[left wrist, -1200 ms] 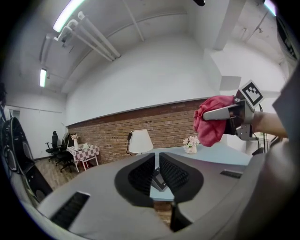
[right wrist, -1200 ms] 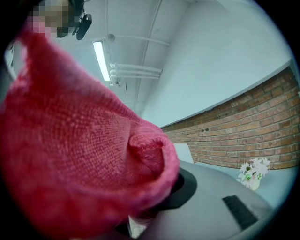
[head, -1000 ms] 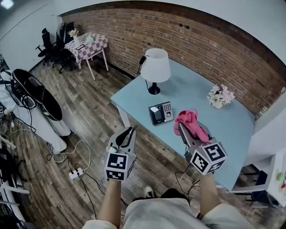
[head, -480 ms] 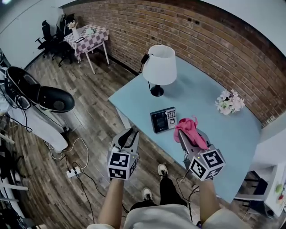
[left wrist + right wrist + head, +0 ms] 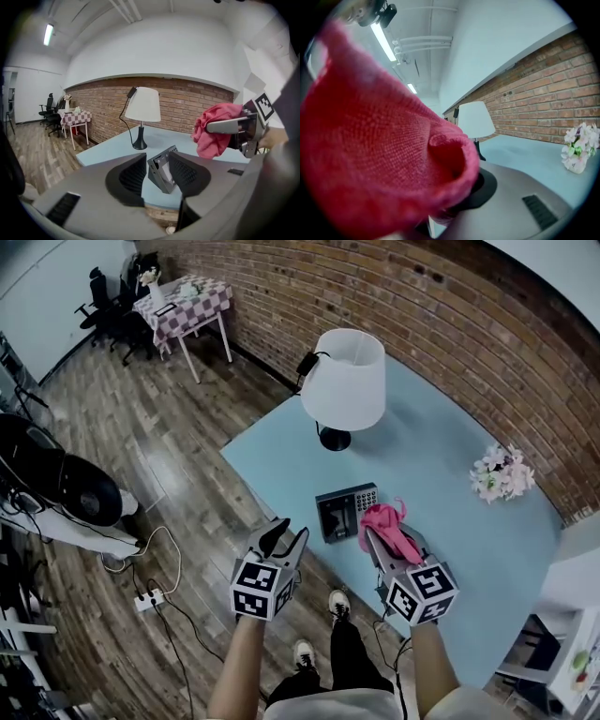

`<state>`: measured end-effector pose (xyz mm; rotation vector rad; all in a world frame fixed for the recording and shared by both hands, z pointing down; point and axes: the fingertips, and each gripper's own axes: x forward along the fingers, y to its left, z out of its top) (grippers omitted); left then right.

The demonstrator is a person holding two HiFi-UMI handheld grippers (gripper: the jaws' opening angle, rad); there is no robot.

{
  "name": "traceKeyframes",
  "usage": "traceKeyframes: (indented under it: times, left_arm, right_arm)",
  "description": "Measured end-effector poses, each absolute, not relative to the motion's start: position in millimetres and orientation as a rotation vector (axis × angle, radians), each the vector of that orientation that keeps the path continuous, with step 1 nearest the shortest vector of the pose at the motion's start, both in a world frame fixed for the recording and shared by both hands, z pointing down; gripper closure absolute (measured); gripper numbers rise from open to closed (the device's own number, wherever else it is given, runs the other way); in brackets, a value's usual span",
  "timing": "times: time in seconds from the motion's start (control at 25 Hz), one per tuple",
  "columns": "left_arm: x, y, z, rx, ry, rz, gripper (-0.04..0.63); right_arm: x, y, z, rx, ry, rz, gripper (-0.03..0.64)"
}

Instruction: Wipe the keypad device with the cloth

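The dark keypad device (image 5: 340, 510) lies near the front edge of the light blue table (image 5: 441, 451). In the left gripper view the keypad device (image 5: 161, 171) shows beyond the gap of my jaws. My left gripper (image 5: 282, 540) hovers over the floor just left of the table edge. Its jaws have just been opening and nothing is between them. My right gripper (image 5: 386, 542) is shut on a pink cloth (image 5: 386, 525), held just right of the device. The cloth (image 5: 379, 154) fills most of the right gripper view and hides those jaws.
A white lamp (image 5: 345, 381) with a black foot stands behind the device. A small bunch of flowers (image 5: 502, 474) sits at the table's far right by the brick wall. A power strip and cables (image 5: 150, 599) lie on the wooden floor to the left.
Both grippers have come forward and down towards the table's front edge. The left jaws have spread apart. The cloth now hangs right beside the keypad device.
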<state>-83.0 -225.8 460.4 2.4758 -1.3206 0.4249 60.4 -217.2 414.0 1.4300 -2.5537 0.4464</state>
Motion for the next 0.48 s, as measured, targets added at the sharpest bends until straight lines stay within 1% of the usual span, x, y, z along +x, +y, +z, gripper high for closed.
traceKeyframes:
  times: [0.16, 0.32, 0.48]
  left_arm:
    - [-73, -246, 482, 2.476, -1.243, 0.432, 0.387]
    - [-54, -258, 507, 2.497, -1.09, 0.458, 0.343]
    - [-45, -265, 544, 2.48, -0.994, 0.554, 0.318]
  right_arm:
    - [55, -238, 441, 1.399, -2.535, 0.481, 0.494]
    - [49, -253, 459, 1.369, -2.525, 0.492, 0.493]
    - [44, -263, 478, 1.342, -2.514, 0.512, 0.492]
